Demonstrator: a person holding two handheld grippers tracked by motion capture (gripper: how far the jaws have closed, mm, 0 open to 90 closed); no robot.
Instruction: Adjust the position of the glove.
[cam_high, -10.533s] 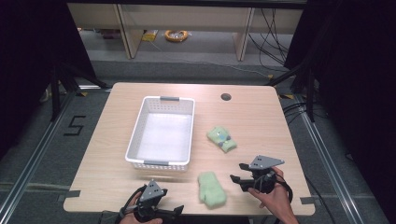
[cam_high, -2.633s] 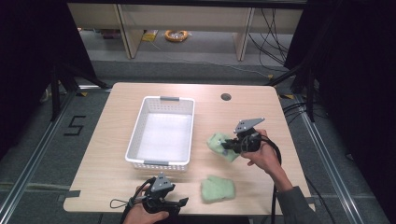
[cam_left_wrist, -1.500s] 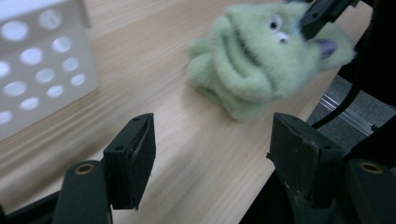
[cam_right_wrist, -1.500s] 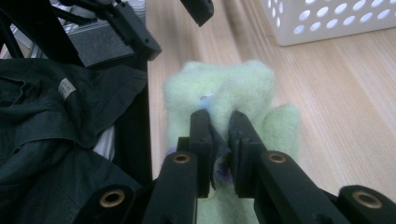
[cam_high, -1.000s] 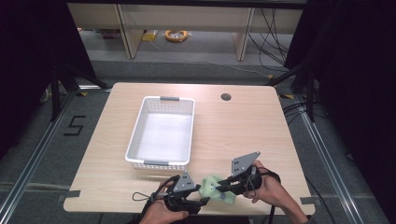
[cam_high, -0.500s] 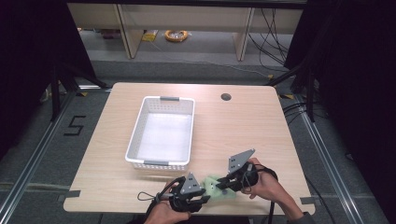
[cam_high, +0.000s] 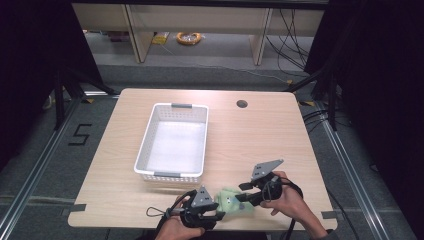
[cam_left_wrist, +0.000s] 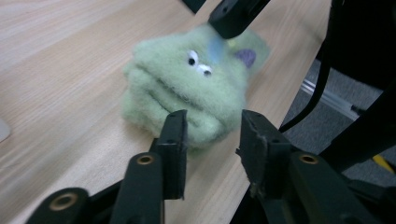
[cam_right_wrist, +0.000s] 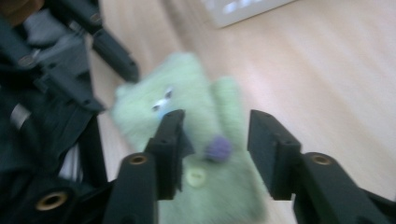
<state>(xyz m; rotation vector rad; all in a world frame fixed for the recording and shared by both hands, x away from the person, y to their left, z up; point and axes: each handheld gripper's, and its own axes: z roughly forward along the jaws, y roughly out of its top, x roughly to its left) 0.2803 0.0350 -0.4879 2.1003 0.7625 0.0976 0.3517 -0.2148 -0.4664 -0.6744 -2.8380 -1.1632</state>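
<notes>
High view, table (cam_high: 280, 135): light wood, with a small dark round hole (cam_high: 242, 104) near its far edge.
High view, basket (cam_high: 145, 150): white, plastic, perforated walls, standing left of the middle of the table.
High view, soft toy (cam_high: 231, 201): pale green, lying on the table near the front edge, between the two hand-held grippers.
High view, left hand-held gripper (cam_high: 216, 210): held low at the front edge, just left of the toy, with a grey three-cornered plate on top and a cable looping to its left.
High view, right hand-held gripper (cam_high: 243, 196): held by a hand at the toy's right side, pointing left toward it.
Left gripper view, left hand-held gripper (cam_left_wrist: 211, 140): jaws apart, their tips just at the near edge of the toy, not closed on it.
Left gripper view, soft toy (cam_left_wrist: 187, 88): fuzzy green, with two small eyes and a purple patch; a black jaw tip of the other gripper comes down onto its top.
Right gripper view, right hand-held gripper (cam_right_wrist: 215, 140): jaws apart, over the toy; whether they touch it cannot be told through the blur.
Right gripper view, soft toy (cam_right_wrist: 196, 140): green, with a purple dot and a pale button showing between the jaws.
</notes>
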